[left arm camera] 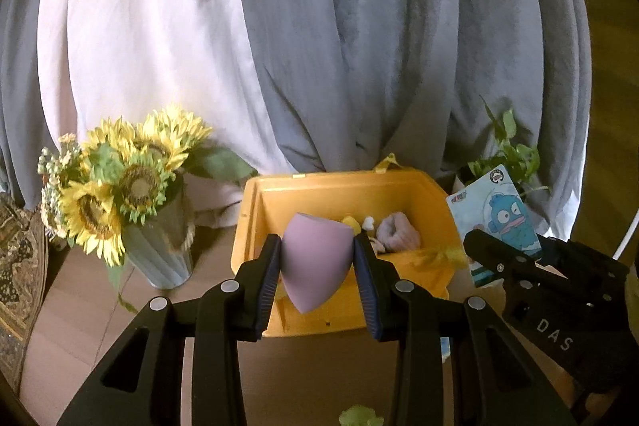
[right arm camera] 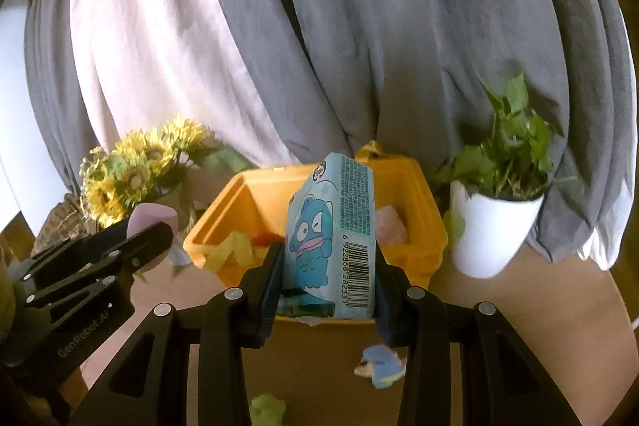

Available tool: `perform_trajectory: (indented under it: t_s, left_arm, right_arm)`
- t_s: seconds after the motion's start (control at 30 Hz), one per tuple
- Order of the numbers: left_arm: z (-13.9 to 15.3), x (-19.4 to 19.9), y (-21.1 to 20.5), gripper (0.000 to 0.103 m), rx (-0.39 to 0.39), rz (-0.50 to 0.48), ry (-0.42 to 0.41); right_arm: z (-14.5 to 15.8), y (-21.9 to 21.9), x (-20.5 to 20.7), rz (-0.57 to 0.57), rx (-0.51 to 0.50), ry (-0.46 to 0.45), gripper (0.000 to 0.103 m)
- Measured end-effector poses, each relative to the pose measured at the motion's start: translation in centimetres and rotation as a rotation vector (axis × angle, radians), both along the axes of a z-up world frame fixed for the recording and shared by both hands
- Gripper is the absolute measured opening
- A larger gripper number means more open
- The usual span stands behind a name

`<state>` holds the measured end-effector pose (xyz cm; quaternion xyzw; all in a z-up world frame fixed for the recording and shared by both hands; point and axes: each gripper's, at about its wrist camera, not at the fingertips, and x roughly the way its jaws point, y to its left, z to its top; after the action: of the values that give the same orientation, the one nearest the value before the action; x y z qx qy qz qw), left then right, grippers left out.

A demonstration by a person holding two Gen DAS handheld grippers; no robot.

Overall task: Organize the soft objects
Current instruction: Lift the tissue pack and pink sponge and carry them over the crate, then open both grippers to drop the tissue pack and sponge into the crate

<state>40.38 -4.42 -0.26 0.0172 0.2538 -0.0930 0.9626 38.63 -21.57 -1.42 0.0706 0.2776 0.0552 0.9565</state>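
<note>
Sponge first: we have the lilac teardrop foam sponge [left arm camera: 317, 258] clenched in our left hand-held gripper [left arm camera: 315, 266], just short of the open yellow plastic bin [left arm camera: 423, 182] ahead, likely for dropping in. Our right hand-held gripper [right arm camera: 327, 270] grasps a blue cartoon-printed soft tissue pack [right arm camera: 333, 238], which hides much of the bin's contents.

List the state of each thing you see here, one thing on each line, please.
Left hand-held gripper: shut on the purple sponge, near the box.
Right hand-held gripper: shut on the tissue pack, upright.
Yellow box: open, soft items inside.
Sunflowers: upright in a vase.
Potted plant: upright on the table.
Blue toy: lying on the table.
</note>
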Motion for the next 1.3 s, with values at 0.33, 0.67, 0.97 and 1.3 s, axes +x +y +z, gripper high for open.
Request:
perform_trajectory:
  t_s: [0.33, 0.67, 0.97, 1.3]
  left_arm:
    - [1.1, 3.1, -0.1, 0.036, 0.002, 0.022, -0.045]
    - [1.0, 6.4, -1.0, 0.037, -0.001, 0.026, -0.047]
    - [-0.2, 9.7, -1.6, 0.037, -0.021, 0.011, 0.02]
    - [-2.8, 12.5, -2.1, 0.037, 0.009, -0.002, 0.082]
  right_arm:
    - [0.9, 0.0, 3.8, 0.026, 0.008, -0.023, 0.041]
    - [1.2, 0.0, 7.4, 0.035, -0.011, -0.032, 0.041]
    - [0.3, -0.4, 10.4, 0.037, -0.013, 0.001, 0.041]
    - [-2.5, -0.4, 13.3, 0.038, -0.039, 0.106, 0.041]
